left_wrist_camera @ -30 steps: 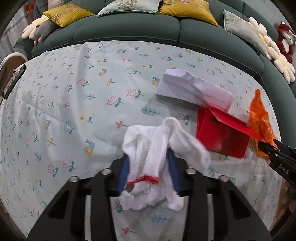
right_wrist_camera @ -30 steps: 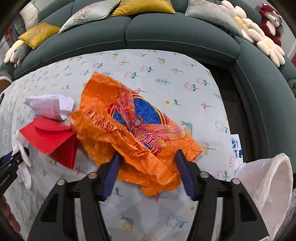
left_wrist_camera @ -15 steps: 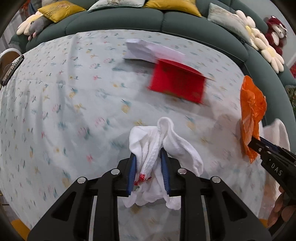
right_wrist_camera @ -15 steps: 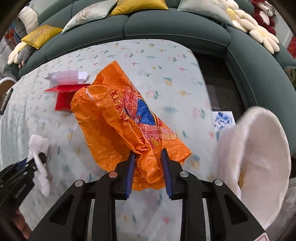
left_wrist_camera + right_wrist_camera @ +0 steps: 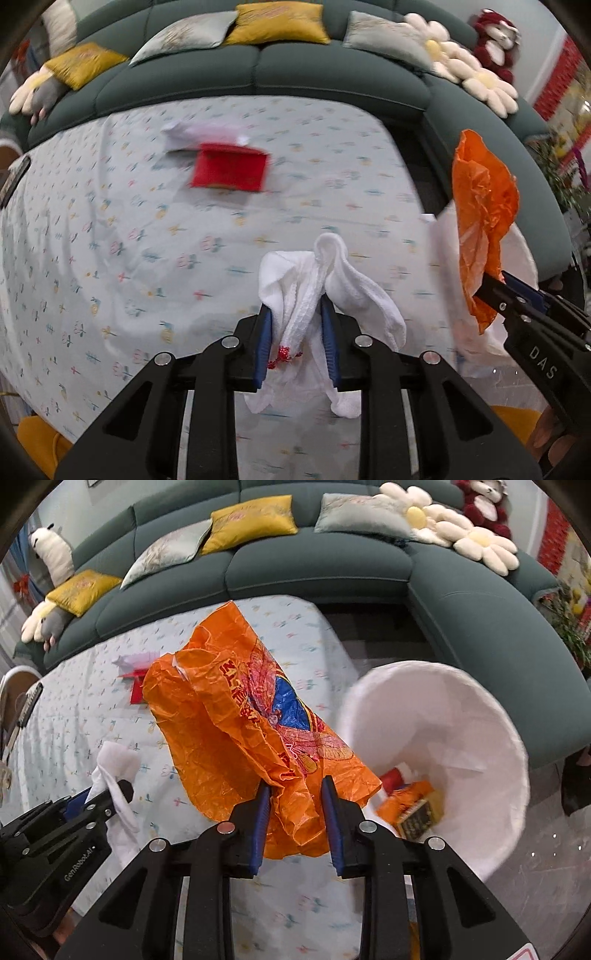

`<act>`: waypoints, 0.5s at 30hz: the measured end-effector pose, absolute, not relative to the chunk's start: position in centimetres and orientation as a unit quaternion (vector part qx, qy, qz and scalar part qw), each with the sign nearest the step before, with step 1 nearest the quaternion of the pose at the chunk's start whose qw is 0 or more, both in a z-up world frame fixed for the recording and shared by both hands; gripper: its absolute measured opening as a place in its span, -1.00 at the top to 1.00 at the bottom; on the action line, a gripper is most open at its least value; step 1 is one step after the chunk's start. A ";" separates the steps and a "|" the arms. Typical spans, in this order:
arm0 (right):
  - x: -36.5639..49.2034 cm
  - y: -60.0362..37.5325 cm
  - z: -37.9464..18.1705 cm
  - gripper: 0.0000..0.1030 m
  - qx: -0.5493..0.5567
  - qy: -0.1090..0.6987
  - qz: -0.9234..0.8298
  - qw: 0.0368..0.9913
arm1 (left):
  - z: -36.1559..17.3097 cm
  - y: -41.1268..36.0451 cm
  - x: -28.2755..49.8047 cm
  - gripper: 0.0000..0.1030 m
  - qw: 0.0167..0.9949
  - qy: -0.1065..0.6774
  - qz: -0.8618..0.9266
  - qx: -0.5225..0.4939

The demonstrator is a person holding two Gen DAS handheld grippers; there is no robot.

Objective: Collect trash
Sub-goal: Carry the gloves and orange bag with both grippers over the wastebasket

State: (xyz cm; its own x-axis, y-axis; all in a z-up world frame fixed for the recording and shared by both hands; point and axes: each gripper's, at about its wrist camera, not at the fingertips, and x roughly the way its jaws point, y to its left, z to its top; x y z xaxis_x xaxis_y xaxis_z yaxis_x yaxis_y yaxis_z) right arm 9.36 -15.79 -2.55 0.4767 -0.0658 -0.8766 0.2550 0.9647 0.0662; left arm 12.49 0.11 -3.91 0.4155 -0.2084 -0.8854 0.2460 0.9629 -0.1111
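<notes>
Pinching white cloth (image 5: 295, 295) in left gripper (image 5: 297, 343) jaws, orange bag (image 5: 258, 716) in right gripper (image 5: 297, 823) jaws, near white bin (image 5: 491, 738).

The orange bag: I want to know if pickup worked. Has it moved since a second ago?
Yes. The orange bag, clamped in the right gripper, has lifted off the floral tablecloth and swung toward the white bin.

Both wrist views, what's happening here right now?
A person is clearing trash off the flowered cloth. The left tool is shut on a crumpled white tissue; the right tool grips an orange plastic bag beside the white bin. A red envelope and white paper lie uncollected.
</notes>
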 end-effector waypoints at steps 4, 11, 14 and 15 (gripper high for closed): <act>7.5 -18.1 -1.4 0.49 0.102 0.489 -0.108 0.860 | -2.6 -3.0 11.3 0.54 0.844 0.511 -0.158 0.033; 4.6 -22.8 -0.5 0.49 0.125 0.472 -0.140 0.862 | -1.1 -8.5 9.5 0.54 0.843 0.497 -0.196 0.060; 3.7 -24.3 -0.6 0.49 0.132 0.469 -0.152 0.860 | -0.6 -10.7 8.9 0.54 0.841 0.493 -0.214 0.068; 3.3 -24.9 -0.6 0.49 0.135 0.468 -0.156 0.859 | -0.5 -11.6 8.8 0.54 0.839 0.492 -0.219 0.071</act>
State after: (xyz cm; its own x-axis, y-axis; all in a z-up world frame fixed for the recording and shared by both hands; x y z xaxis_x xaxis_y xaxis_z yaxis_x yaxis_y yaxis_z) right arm 3.33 -24.91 -0.58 0.5133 -0.1413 -0.8465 0.3942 0.9149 0.0864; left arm 8.78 -11.60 -0.49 0.4189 -0.2981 -0.8577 0.4384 0.8936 -0.0965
